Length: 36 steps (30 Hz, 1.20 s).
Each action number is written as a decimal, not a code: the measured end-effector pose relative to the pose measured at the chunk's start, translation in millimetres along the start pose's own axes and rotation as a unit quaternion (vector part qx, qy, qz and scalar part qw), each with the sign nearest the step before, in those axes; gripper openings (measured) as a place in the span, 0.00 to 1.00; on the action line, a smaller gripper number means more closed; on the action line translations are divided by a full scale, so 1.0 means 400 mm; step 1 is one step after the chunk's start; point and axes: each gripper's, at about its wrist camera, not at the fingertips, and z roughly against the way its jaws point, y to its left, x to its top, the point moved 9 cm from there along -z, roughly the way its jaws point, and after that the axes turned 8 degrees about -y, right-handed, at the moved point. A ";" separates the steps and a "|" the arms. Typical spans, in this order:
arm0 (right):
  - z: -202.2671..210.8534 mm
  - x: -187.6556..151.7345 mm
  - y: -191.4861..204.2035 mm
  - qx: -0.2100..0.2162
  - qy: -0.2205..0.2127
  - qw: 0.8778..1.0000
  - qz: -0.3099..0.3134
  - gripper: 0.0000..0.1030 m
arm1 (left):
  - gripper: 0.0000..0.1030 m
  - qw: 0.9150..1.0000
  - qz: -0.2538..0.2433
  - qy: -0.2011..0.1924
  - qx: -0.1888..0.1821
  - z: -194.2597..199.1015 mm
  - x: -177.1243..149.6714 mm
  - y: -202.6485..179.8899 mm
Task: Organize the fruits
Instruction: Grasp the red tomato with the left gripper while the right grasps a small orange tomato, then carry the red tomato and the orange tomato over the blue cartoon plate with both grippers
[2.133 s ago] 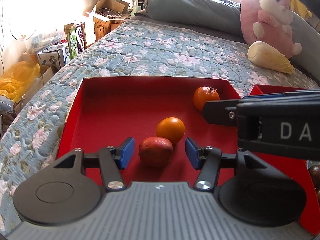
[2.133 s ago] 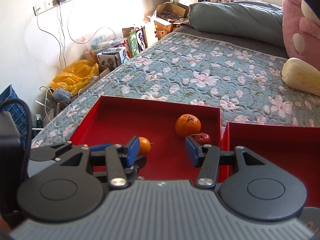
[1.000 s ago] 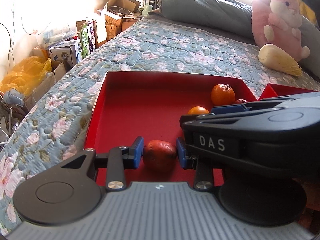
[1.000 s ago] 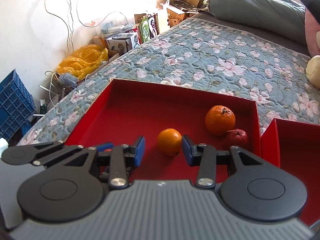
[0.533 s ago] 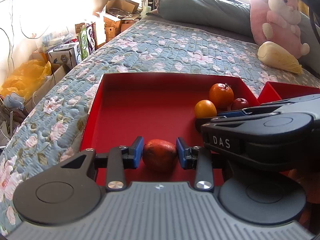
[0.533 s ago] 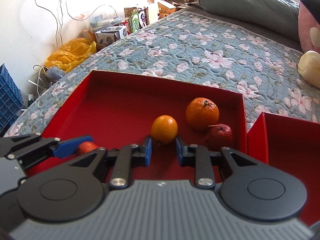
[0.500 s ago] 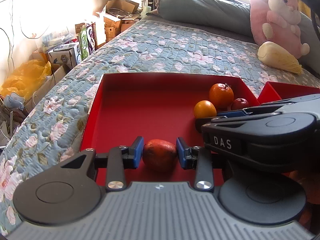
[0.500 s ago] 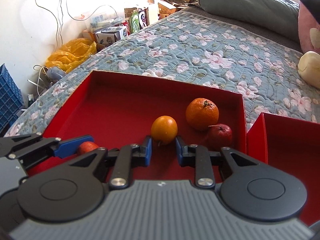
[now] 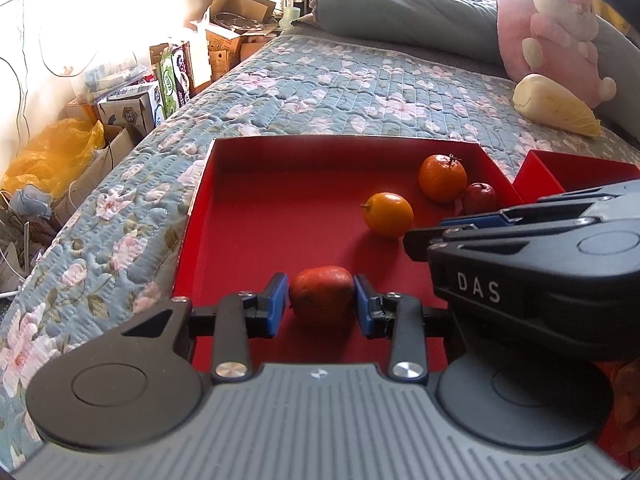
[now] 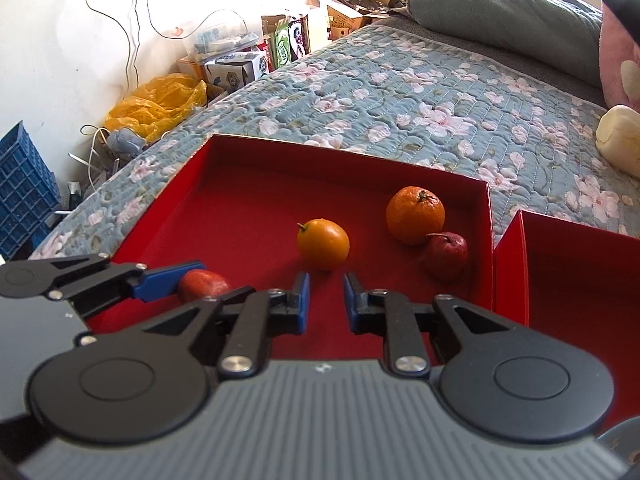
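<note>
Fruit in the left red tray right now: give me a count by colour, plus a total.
Orange: 2, a rough-skinned one at the back and a smooth one mid-tray.
Red: 2, a dark one beside the rough orange one, and a rounder one between the left gripper's fingers.
Total: 4.

Red tray [image 10: 224, 208] left half clear; fruit [image 10: 415, 210] far-right.
</note>
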 end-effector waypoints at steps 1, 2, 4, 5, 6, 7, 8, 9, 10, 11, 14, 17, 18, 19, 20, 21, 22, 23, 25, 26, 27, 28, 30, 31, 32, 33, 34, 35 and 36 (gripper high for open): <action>0.002 0.004 0.001 -0.004 -0.005 1.000 0.000 0.24 | 0.40 1.000 0.002 0.000 -0.001 0.001 -0.001 0.003; 0.002 0.009 0.003 -0.006 -0.007 1.000 0.001 0.24 | 0.40 1.000 0.002 0.001 -0.001 0.001 -0.001 0.003; -0.003 0.018 0.007 -0.013 -0.009 1.000 0.007 0.34 | 0.40 1.000 0.002 0.000 -0.001 0.001 -0.001 0.004; -0.008 0.022 0.012 -0.012 -0.009 1.000 0.012 0.42 | 0.40 1.000 0.001 0.000 0.000 0.001 -0.001 0.003; -0.016 0.025 0.018 -0.011 -0.007 1.000 0.019 0.46 | 0.40 1.000 0.000 0.000 0.000 0.001 -0.001 0.003; -0.023 0.028 0.023 -0.011 -0.006 1.000 0.025 0.46 | 0.40 1.000 0.000 0.000 0.000 0.001 0.000 0.003; -0.032 0.031 0.030 -0.009 -0.005 1.000 0.029 0.46 | 0.40 1.000 0.000 0.000 -0.001 -0.002 0.001 0.001; -0.043 0.034 0.036 -0.006 -0.003 0.999 0.034 0.46 | 0.40 1.000 0.000 -0.001 -0.001 -0.002 0.001 0.001; -0.054 0.038 0.042 -0.004 -0.001 0.999 0.038 0.46 | 0.40 1.000 0.002 -0.001 -0.002 -0.004 0.002 0.002; -0.065 0.040 0.047 -0.005 0.001 0.999 0.044 0.49 | 0.40 1.000 0.010 -0.001 -0.004 -0.005 0.003 0.005; -0.092 0.049 0.044 -0.014 0.008 0.999 0.052 0.48 | 0.40 1.000 0.007 -0.003 -0.005 -0.009 0.006 0.003; -0.107 0.043 0.032 -0.021 0.019 0.998 0.057 0.46 | 0.40 1.000 0.004 -0.004 -0.006 -0.010 0.006 0.001; -0.107 0.039 0.027 -0.021 0.019 0.998 0.059 0.43 | 0.40 1.000 0.005 -0.004 -0.006 -0.011 0.007 0.001; -0.106 0.037 0.023 -0.020 0.015 0.998 0.056 0.41 | 0.40 1.000 0.005 -0.005 -0.005 -0.011 0.007 0.000; -0.103 0.035 0.018 -0.022 0.012 0.998 0.052 0.36 | 0.40 1.000 0.004 -0.005 -0.005 -0.011 0.007 -0.001; -0.100 0.034 0.014 -0.024 0.010 0.998 0.049 0.33 | 0.40 1.000 0.003 -0.005 -0.004 -0.010 0.007 -0.002; -0.097 0.033 0.012 -0.023 0.008 0.999 0.047 0.33 | 0.40 1.000 0.003 -0.005 -0.005 -0.009 0.007 -0.003; -0.095 0.032 0.012 -0.023 0.007 0.999 0.048 0.33 | 0.40 1.000 0.004 -0.005 -0.006 -0.010 0.007 -0.004; -0.088 0.028 0.015 -0.023 0.006 0.998 0.054 0.33 | 0.40 1.000 0.003 -0.004 -0.007 -0.007 0.006 -0.006; -0.083 0.026 0.016 -0.022 0.005 0.998 0.051 0.33 | 0.40 1.000 0.003 -0.003 -0.008 -0.005 0.006 -0.007; -0.075 0.027 0.016 -0.020 0.001 0.999 0.046 0.33 | 0.40 1.000 0.003 -0.003 -0.009 -0.004 0.005 -0.007; -0.065 0.029 0.018 -0.019 -0.004 0.999 0.042 0.33 | 0.40 1.000 0.003 -0.002 -0.009 -0.002 0.004 -0.008; -0.038 0.034 0.024 -0.015 -0.015 0.999 0.035 0.33 | 0.40 1.000 0.002 0.000 -0.009 0.003 0.001 -0.008; -0.023 0.037 0.027 -0.012 -0.020 0.999 0.032 0.33 | 0.39 1.000 0.003 0.002 -0.009 0.006 0.000 -0.008; -0.006 0.040 0.030 -0.010 -0.026 0.999 0.029 0.33 | 0.38 1.000 0.003 0.003 -0.008 0.010 -0.003 -0.008; 0.010 0.044 0.031 -0.007 -0.032 0.999 0.024 0.33 | 0.38 1.000 0.004 0.005 -0.007 0.013 -0.004 -0.007; 0.027 0.046 0.030 -0.005 -0.038 0.999 0.018 0.33 | 0.38 1.000 0.005 0.007 -0.006 0.018 -0.006 -0.006; 0.045 0.048 0.028 -0.004 -0.043 0.999 0.011 0.33 | 0.38 1.000 0.007 0.007 -0.005 0.024 -0.007 -0.005; 0.062 0.048 0.027 -0.003 -0.048 0.999 0.004 0.33 | 0.38 1.000 0.008 0.006 -0.006 0.031 -0.007 -0.005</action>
